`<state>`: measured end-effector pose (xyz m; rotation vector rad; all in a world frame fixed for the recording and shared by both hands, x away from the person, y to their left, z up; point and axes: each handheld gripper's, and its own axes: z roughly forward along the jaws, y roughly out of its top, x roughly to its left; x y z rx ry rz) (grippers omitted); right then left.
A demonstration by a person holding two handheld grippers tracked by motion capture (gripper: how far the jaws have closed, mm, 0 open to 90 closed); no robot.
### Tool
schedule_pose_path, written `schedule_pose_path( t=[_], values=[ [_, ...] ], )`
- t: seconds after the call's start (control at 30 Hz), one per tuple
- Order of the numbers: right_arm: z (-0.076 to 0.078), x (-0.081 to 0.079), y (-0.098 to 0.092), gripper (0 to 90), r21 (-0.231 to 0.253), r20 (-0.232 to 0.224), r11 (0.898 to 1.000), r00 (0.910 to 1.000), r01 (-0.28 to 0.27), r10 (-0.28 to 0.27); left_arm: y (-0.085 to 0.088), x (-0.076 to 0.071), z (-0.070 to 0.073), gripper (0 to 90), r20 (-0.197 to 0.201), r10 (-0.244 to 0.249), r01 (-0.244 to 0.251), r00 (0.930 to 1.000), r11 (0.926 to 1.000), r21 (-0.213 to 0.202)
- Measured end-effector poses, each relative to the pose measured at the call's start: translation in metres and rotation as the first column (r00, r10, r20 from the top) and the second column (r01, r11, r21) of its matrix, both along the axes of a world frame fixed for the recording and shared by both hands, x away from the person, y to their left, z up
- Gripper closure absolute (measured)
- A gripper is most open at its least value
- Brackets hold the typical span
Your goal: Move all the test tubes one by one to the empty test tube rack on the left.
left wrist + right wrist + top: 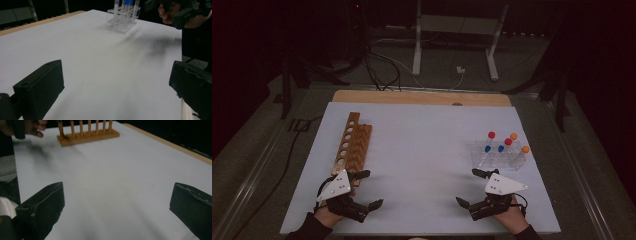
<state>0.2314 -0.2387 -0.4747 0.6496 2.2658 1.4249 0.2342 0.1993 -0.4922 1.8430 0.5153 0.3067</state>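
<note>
A wooden tube rack (353, 145) with a row of holes lies at the left of the white table top (422, 150); the same wooden rack (87, 135) appears far off in the right gripper view. A clear plastic rack (497, 156) at the right holds several capped tubes, red, blue and orange; the clear rack (123, 17) also stands far off in the left gripper view. My left gripper (371, 189) is open near the front left edge, just below the wooden rack. My right gripper (471, 187) is open at the front right, below the clear rack. Nothing is between either pair of jaws.
A wooden strip (422, 97) runs along the table's far edge. Beyond it stand a metal frame (457, 35) and cables (382, 65) on the dark floor. White surface lies open between the two racks.
</note>
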Motion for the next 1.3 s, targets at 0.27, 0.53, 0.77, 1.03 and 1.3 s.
schedule_pose_path(
  t=[0.27,0.53,0.77,1.03,1.3],
  values=[
    [0.013,0.002,-0.005,0.0,0.039,0.032,0.999,0.9989,0.033,-0.034,0.000,0.000,0.000,0.5,-0.001,-0.003,0.003,1.0000,1.0000,-0.002],
    [0.027,0.010,-0.020,0.0,0.048,0.070,0.991,0.9891,0.127,-0.130,0.000,0.000,0.000,0.5,-0.002,-0.004,0.004,1.0000,1.0000,-0.003],
    [0.030,0.021,-0.030,0.0,0.052,0.052,0.969,0.9678,0.243,-0.246,0.000,0.000,0.000,0.5,-0.004,-0.005,0.005,1.0000,1.0000,-0.004],
    [0.024,0.034,-0.035,0.7,0.035,0.001,0.932,0.9322,0.362,-0.362,-0.001,0.000,0.000,0.5,-0.005,-0.006,0.006,1.0000,1.0000,0.001],
    [0.018,0.042,-0.035,8.0,0.010,-0.042,0.910,0.9094,0.415,-0.414,0.000,0.000,0.000,0.5,-0.005,-0.007,0.007,1.0000,1.0000,-0.003]
  ],
)
